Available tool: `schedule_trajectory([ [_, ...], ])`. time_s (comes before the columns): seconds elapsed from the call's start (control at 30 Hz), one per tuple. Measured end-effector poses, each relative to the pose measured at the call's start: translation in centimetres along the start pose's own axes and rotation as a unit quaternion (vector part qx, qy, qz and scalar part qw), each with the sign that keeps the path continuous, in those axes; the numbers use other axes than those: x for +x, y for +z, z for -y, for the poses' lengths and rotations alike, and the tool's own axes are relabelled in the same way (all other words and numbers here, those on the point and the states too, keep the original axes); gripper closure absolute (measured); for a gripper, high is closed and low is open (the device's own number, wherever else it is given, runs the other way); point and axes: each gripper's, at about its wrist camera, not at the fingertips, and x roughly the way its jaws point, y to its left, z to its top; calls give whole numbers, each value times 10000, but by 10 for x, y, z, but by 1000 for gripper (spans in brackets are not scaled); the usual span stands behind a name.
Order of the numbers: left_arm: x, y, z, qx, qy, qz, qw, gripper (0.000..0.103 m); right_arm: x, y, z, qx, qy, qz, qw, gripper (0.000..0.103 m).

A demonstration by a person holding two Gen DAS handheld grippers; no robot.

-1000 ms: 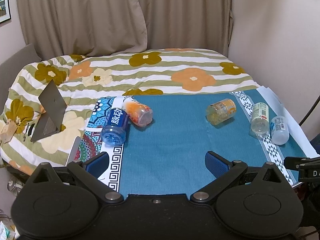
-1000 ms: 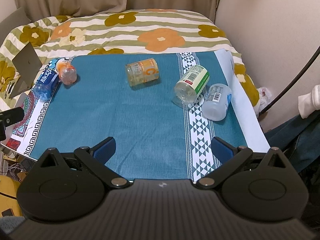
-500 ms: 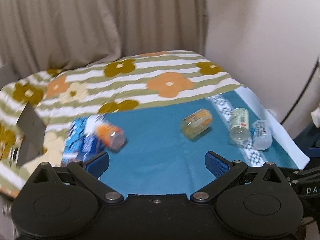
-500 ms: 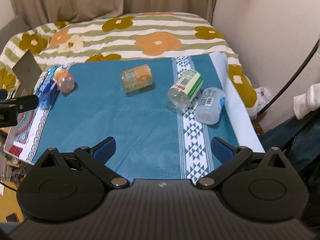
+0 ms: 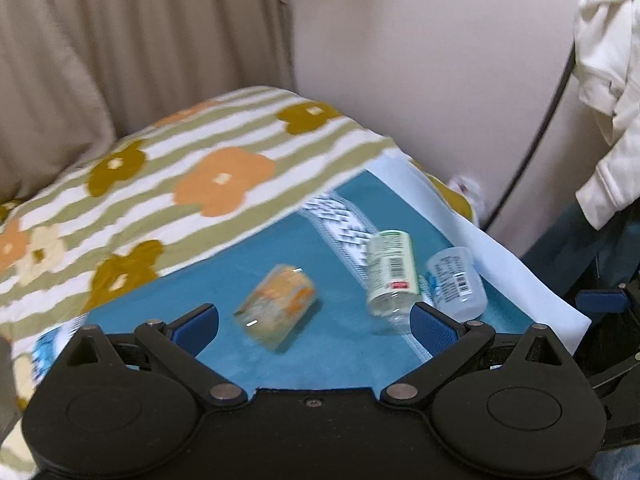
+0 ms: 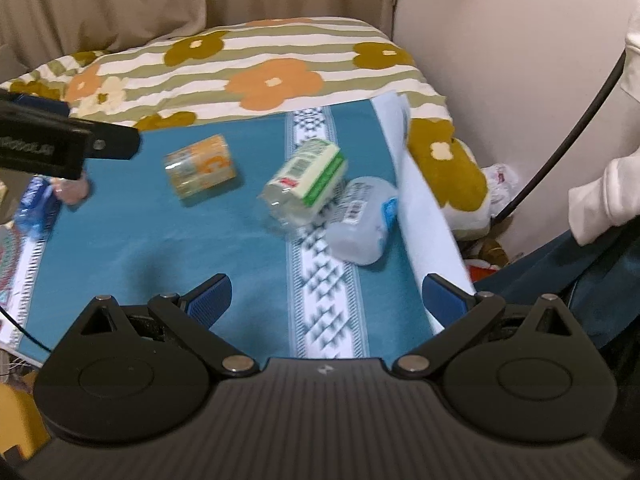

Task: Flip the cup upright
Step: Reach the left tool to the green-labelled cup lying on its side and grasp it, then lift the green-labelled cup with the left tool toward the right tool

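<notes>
Several cut-bottle cups lie on their sides on the teal cloth point(image 6: 168, 248). An orange-labelled cup point(image 5: 276, 312) point(image 6: 202, 168) lies mid-cloth. A green-labelled cup point(image 5: 390, 272) point(image 6: 306, 182) and a clear cup with a blue label point(image 5: 456, 282) point(image 6: 362, 224) lie side by side to its right. My left gripper point(image 5: 314, 326) is open and empty, just short of the orange cup. My right gripper point(image 6: 326, 298) is open and empty, near the cloth's front edge. The left gripper's body point(image 6: 52, 140) shows at the left of the right wrist view.
A blue-labelled cup point(image 6: 34, 206) and a pink-orange cup point(image 6: 74, 192) lie at the cloth's left edge. A flowered striped quilt point(image 6: 256, 64) covers the bed behind. Wall, a black cable point(image 6: 572, 136) and white clothing point(image 5: 608, 92) stand to the right.
My left gripper has swung right and forward, so the orange cup now sits between its fingers' line of view. My right gripper has moved closer to the green and clear cups.
</notes>
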Motion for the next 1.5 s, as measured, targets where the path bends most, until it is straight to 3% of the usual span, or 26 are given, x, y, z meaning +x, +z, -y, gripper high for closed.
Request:
schedule_trajectory([
  [0.47, 130, 44, 42, 226, -548, -931, 9939, 3, 70, 25, 36, -216, 70, 186, 9996, 0],
  [0.7, 167, 41, 51, 160, -601, -1360, 9887, 14, 91, 26, 40, -442, 214, 107, 9987, 0],
  [0.8, 176, 39, 53, 165, -637, -1519, 9862, 20, 97, 28, 42, -500, 273, 93, 9983, 0],
  [0.93, 186, 36, 55, 131, -701, -1723, 9825, 36, 102, 29, 42, -558, 359, 74, 9978, 0],
  [1.27, 181, 35, 52, 54, -617, -1668, 9841, 37, 104, 29, 42, -630, 419, 53, 9971, 0],
  [1.5, 148, 32, 41, -203, -507, -1465, 9877, 37, 96, 31, 43, -626, 442, 118, 9970, 0],
])
